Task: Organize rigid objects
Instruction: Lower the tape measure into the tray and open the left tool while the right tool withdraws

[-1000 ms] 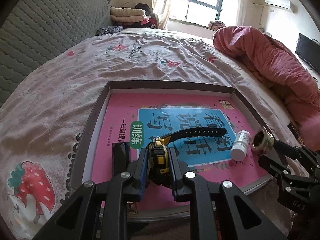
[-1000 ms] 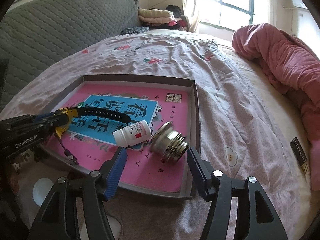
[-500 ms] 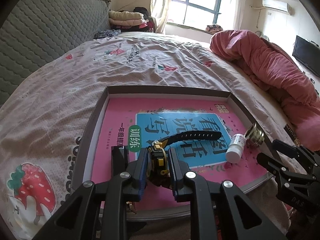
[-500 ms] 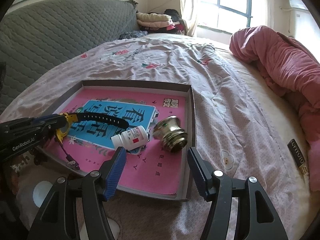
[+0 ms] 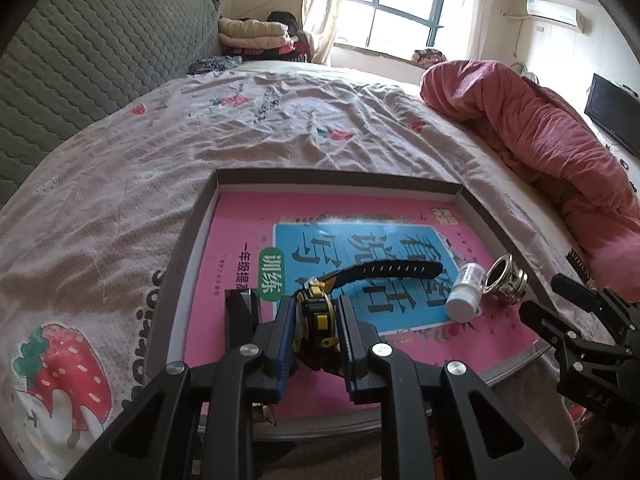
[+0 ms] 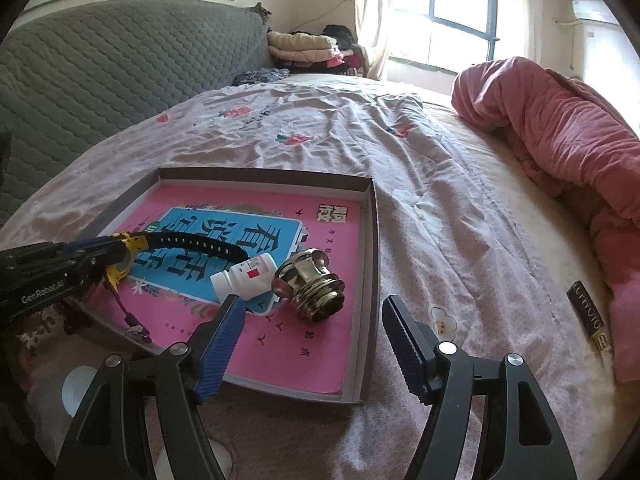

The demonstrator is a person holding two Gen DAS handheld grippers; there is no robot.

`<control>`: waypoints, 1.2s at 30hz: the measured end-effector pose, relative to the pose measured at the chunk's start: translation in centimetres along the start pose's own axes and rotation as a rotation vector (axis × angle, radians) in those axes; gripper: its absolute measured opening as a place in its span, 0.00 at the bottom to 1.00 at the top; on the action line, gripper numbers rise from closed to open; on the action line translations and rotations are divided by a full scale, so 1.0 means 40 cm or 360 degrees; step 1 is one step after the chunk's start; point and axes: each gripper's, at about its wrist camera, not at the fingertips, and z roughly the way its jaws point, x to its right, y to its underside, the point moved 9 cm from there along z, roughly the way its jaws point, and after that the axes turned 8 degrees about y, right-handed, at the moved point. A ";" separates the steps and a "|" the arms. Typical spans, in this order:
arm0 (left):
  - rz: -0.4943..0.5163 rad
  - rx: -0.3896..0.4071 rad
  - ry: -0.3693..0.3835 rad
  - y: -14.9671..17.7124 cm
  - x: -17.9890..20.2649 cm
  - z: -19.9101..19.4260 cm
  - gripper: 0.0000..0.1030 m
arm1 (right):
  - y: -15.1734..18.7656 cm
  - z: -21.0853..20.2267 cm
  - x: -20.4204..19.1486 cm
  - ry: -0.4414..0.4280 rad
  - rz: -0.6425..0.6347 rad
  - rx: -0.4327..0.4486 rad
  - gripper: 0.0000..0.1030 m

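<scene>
Left claw [image 5: 316, 320] clamped on case of yellow-and-black watch [image 5: 316, 314], low over near edge of shallow tray [image 6: 370, 216] on bed — strap flexible, case stiff, best gripped there. Right claw [image 6: 312, 328] opening, nothing between pads. Pill bottle [image 6: 244, 278] likely light; brass knob [image 6: 310, 286] likely heavy, slick — both lying in tray.

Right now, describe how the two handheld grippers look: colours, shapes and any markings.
Both are matte black plastic. The left gripper and right gripper each have two angular, cut-out fingers faced with ribbed blue pads and fixed by silver round-head bolts. The left one's side carries white "GenRobot.AI" lettering. No cables or sleeves show.
</scene>
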 end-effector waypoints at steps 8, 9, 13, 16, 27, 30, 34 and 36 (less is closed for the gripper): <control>-0.0016 0.0064 -0.0016 -0.014 -0.017 -0.040 0.21 | -0.012 -0.021 -0.008 -0.0054 0.0004 0.0059 0.71; -0.0016 0.0061 -0.0013 -0.013 -0.018 -0.045 0.21 | -0.011 -0.022 -0.010 -0.0057 0.0002 0.0060 0.72; 0.0010 0.0046 -0.0011 0.001 -0.013 -0.068 0.28 | -0.007 -0.021 -0.006 -0.0035 -0.0004 0.0049 0.72; 0.0025 0.0049 -0.0015 0.006 -0.010 -0.085 0.32 | -0.006 -0.022 0.003 -0.0036 0.0015 0.0048 0.72; 0.0048 0.0050 0.0003 0.017 0.007 -0.130 0.33 | -0.009 -0.031 0.019 -0.0049 0.0063 0.0053 0.72; 0.0042 0.0068 -0.0008 0.012 0.001 -0.147 0.33 | -0.012 -0.040 0.022 -0.0062 0.0086 0.0064 0.72; 0.0060 0.0078 -0.0041 0.008 -0.014 -0.166 0.33 | -0.020 -0.061 0.029 -0.0066 0.0109 0.0107 0.72; 0.0044 0.0084 -0.0047 0.005 -0.026 -0.178 0.33 | -0.022 -0.071 0.030 -0.0052 0.0108 0.0120 0.72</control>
